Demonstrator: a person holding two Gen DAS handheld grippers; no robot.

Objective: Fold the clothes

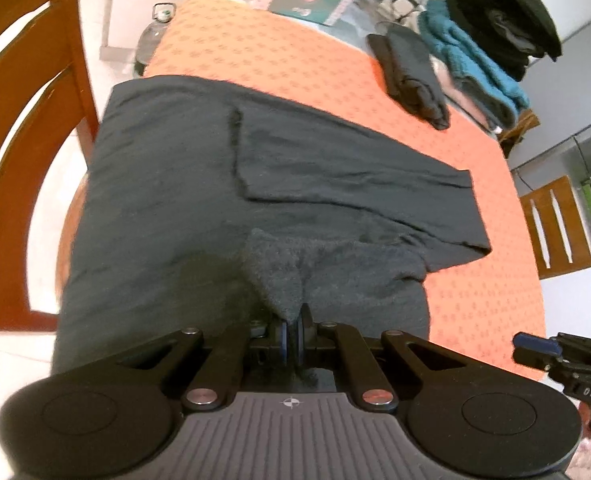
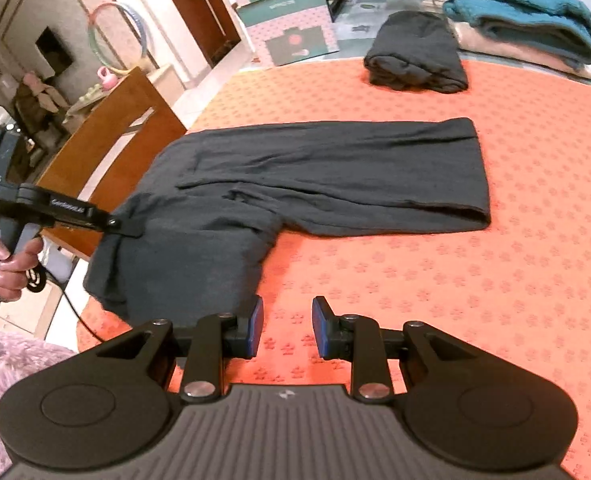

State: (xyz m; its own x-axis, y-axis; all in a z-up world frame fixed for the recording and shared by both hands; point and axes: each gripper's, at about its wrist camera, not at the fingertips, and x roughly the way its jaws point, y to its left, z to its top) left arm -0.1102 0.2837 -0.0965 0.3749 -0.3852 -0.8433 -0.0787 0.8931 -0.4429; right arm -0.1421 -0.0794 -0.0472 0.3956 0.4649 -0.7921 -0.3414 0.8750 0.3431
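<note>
left wrist: left gripper (image 1: 292, 330) pinching a raised fold of dark knit garment (image 1: 255, 184), rest flat ahead, draping table edge at its left | right wrist: right gripper (image 2: 287, 326) spread, nothing between, garment's near corner beside left pad; bare orange cloth (image 2: 475, 272) ahead and right

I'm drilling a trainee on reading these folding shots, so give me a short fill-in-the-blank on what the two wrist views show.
1. The left gripper is shut on a bunch of the dark grey ____.
2. The jaws of the right gripper stand ____, with only the tablecloth between them.
3. The tablecloth's colour is ____.
4. In the stack at the far edge, a black garment lies on top of a ____ one.

Missing words: garment; open; orange; teal
</note>
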